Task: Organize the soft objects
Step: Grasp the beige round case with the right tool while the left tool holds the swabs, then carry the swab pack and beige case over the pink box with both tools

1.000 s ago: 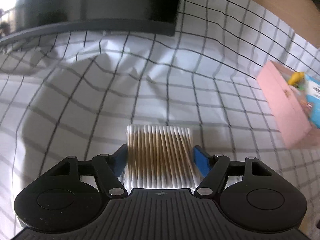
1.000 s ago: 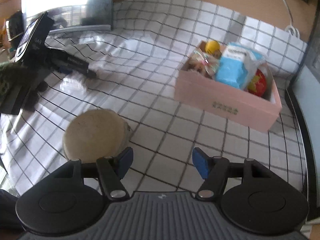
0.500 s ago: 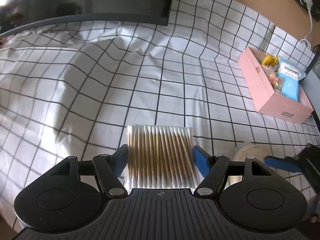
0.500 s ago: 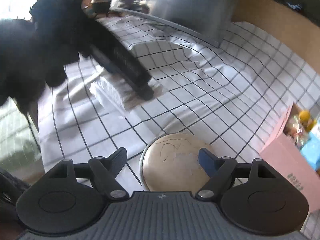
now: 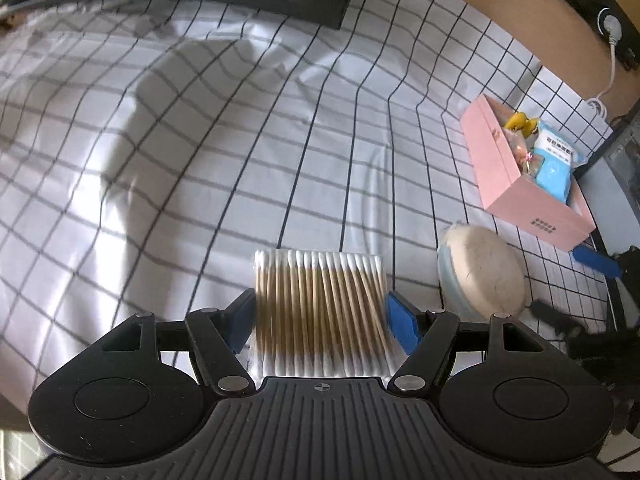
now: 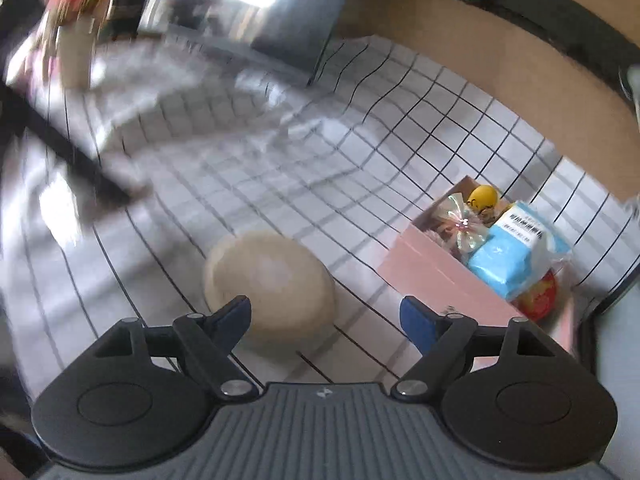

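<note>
Moved since before: left gripper (image 5: 320, 316) has carried the cotton swabs (image 5: 320, 312) across the cloth, so the pink box (image 5: 520, 184) and the round puff (image 5: 486, 270) now show on the right side of its view. The right gripper (image 6: 326, 316) has swung round, and the puff sits lower left of its middle now.
Left gripper: both blue pads press on the sides of the pack of cotton swabs. It holds the pack up over the cloth.
Cotton swabs: a flat pack of wooden sticks with white tips, lying in a row between the pads.
Right gripper: its jaws are opening and stand wide. The left pad (image 6: 236, 314) is in front of the puff's near edge. The right pad is well apart from the puff. Nothing is gripped.
Round puff: a soft tan ball with a pale blue rim. It rests on the cloth, near the pink box and just past the right gripper.
Pink box: it sits on the cloth near the wall. Inside are a blue packet (image 6: 516, 252), a yellow toy (image 6: 484, 196), a shiny bow (image 6: 460, 226) and something red (image 6: 538, 294).
Cloth (image 5: 200, 160): white with dark lines in squares, and wrinkled.
Blur: the far left of the right gripper's view is too smeared to tell what is there.
</note>
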A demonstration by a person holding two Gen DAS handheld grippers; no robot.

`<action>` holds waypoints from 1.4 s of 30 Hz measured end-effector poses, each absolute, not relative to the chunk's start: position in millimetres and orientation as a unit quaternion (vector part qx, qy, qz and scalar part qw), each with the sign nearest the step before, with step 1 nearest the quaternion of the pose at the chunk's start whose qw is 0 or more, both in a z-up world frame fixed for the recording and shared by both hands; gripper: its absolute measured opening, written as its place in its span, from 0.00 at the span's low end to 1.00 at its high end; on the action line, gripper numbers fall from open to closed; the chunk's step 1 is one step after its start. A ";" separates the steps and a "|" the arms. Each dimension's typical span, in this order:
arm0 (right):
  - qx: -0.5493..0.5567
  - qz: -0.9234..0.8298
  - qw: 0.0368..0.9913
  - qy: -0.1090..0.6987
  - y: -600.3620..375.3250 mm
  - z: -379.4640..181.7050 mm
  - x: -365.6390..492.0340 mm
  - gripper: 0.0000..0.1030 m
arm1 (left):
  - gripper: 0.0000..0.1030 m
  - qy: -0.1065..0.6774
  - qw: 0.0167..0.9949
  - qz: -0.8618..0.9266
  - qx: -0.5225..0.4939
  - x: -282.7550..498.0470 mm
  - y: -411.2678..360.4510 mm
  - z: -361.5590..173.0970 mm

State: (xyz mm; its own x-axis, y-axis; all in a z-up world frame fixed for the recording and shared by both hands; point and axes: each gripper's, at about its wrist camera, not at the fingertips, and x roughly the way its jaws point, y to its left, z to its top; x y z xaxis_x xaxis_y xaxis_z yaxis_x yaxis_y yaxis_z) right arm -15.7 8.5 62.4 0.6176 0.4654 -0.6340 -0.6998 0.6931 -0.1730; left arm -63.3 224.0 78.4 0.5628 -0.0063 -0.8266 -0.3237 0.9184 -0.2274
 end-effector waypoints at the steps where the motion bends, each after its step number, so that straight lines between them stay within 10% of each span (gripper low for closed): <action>1: -0.185 0.340 0.876 0.289 10.8 64.3 -12.5 0.81 | 0.72 0.461 0.863 0.091 -0.184 -64.8 224.4 76.3; 16: -0.189 0.310 0.871 0.331 65.3 20.5 18.7 0.92 | 0.72 0.472 0.857 0.077 -0.193 -85.0 226.0 78.0; 32: 0.291 0.289 0.786 0.462 -49.5 -6.9 70.7 0.88 | 0.72 0.484 0.855 -0.004 -0.188 -60.5 202.7 78.0; 36: 0.285 0.309 0.775 0.472 -32.6 -10.8 69.5 0.49 | 0.72 0.496 0.851 -0.017 -0.169 -56.0 194.8 76.0; 42: 0.208 0.404 0.783 0.425 6.1 35.4 42.9 0.39 | 0.72 0.489 0.854 -0.015 -0.175 -53.5 199.1 76.0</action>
State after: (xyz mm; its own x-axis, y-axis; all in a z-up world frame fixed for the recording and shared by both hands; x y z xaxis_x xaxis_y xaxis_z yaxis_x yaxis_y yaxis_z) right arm 42.9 6.1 35.4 0.3113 0.8098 -0.4974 -0.4564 0.5865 0.6692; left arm -53.5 199.1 76.0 0.5206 -0.1964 -0.8309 -0.1458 0.9384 -0.3132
